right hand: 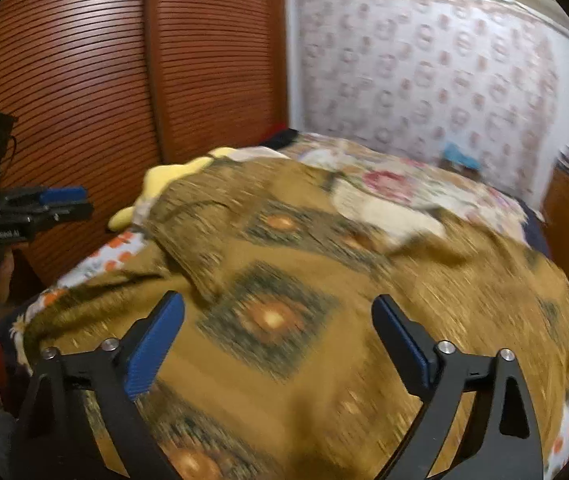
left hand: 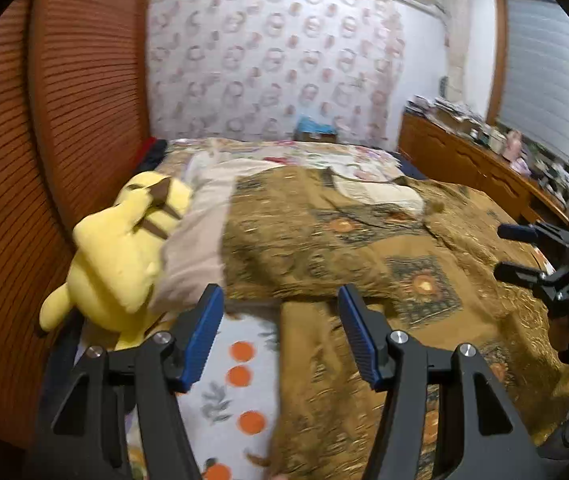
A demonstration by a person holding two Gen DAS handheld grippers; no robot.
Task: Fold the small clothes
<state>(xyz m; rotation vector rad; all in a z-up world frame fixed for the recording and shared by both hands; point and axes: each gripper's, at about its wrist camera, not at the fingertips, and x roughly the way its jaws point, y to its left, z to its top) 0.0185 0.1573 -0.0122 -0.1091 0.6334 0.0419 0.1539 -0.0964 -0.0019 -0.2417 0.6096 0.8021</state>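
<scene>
A large ochre patterned cloth point(left hand: 364, 248) lies spread and rumpled over the bed; it also fills the right wrist view point(right hand: 324, 280). My left gripper point(left hand: 280, 300) is open and empty, held above the cloth's near left edge. My right gripper point(right hand: 278, 308) is open and empty above the cloth's middle. The right gripper shows at the right edge of the left wrist view point(left hand: 524, 248), and the left gripper at the left edge of the right wrist view point(right hand: 56, 200). A pale folded fabric point(left hand: 380, 190) lies on the cloth further back. Both views are blurred.
A yellow plush toy point(left hand: 120, 248) lies at the bed's left side beside a pinkish pillow point(left hand: 196, 248). A white sheet with orange fruit print point(left hand: 236, 380) shows under the cloth. A ribbed wooden wardrobe point(left hand: 64, 100) stands left. A cluttered wooden dresser point(left hand: 484, 160) stands right.
</scene>
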